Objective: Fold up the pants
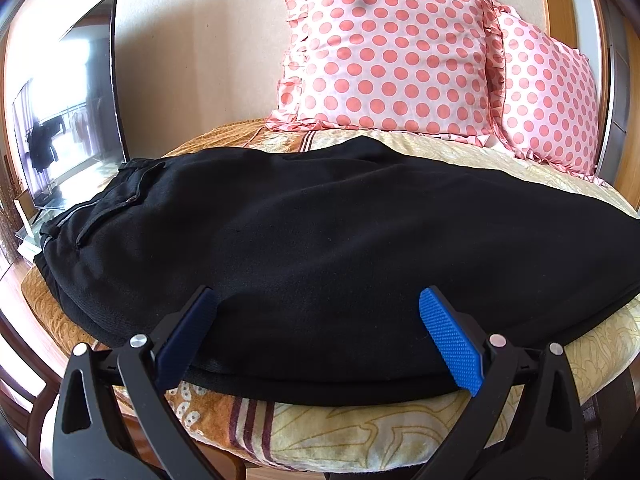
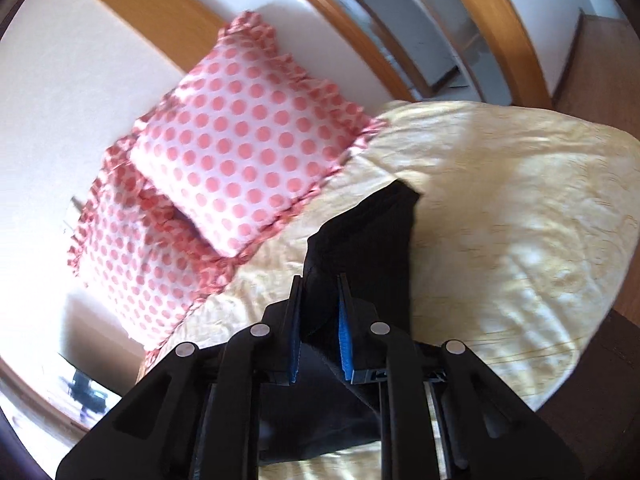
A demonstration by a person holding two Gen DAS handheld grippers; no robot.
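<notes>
Pants [image 1: 320, 240], black, lie lengthwise across the bed [image 1: 360, 436], folding barely begun: your right hand-held gripper [image 2: 320, 320] clenches one end, your left hand-held gripper [image 1: 316, 340] spread wide over the near edge.

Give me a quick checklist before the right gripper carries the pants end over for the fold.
1. Right gripper clamped on pants fabric: ok.
2. Left gripper open, fingers over the near edge of the pants, not gripping: ok.
3. Pants lying smooth on the bed: ok.
4. Pillows clear of the pants: ok.
5. Both leg layers caught in the right grip: cannot tell.
</notes>
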